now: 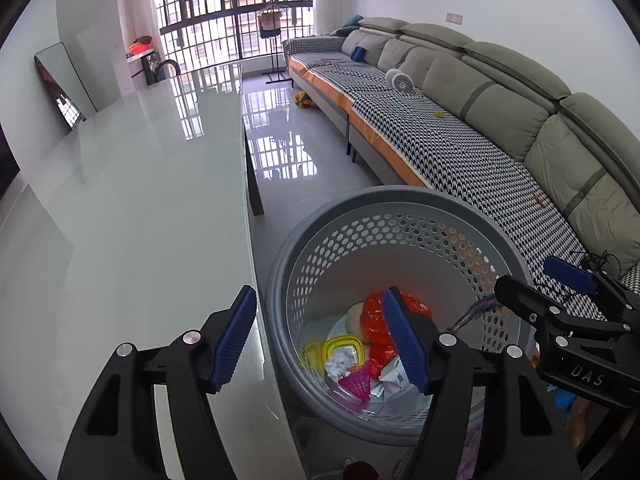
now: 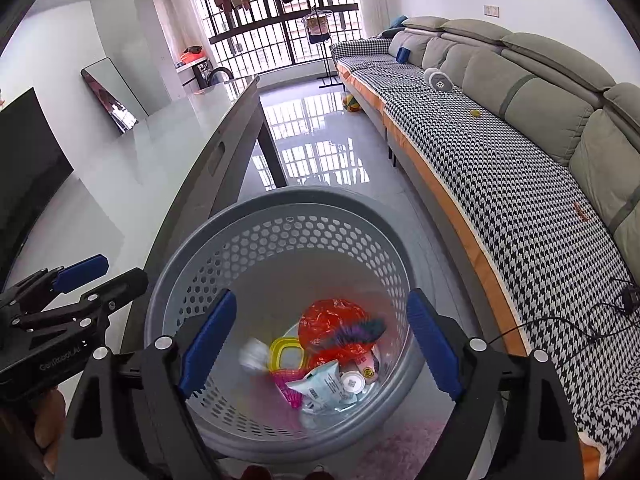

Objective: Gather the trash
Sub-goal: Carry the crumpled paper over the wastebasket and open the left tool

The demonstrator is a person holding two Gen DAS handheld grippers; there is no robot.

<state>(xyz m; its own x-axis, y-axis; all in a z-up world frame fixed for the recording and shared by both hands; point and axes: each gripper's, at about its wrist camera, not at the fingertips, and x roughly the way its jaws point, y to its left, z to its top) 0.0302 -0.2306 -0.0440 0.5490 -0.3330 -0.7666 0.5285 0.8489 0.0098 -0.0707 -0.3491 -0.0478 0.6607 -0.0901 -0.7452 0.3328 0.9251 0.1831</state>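
A grey perforated basket [image 1: 280, 280] [image 2: 176, 280] stands on the floor between table and sofa. Inside lie an orange-red plastic bag [image 1: 374, 320] [image 2: 324, 316], a yellow lid [image 1: 344, 346] [image 2: 286, 354], a pink mesh piece [image 1: 356, 382], a white wrapper [image 2: 324, 386] and crumpled paper [image 1: 340, 362]. A blurred white lump [image 2: 254, 354] and a blurred purple-teal tuft [image 2: 360, 330] show in the basket. My left gripper [image 1: 320, 344] [image 2: 104, 278] is open at the basket's table-side rim, nothing between its pads. My right gripper [image 2: 320, 344] [image 1: 536, 280] is open over the basket, holding nothing.
A glossy grey table [image 1: 120, 200] runs along the left, its edge right beside the basket. A long sofa with a houndstooth cover [image 1: 440, 140] lines the right, a black cable [image 2: 600, 312] lying on it. Tiled floor [image 1: 280, 140] stretches toward the barred window.
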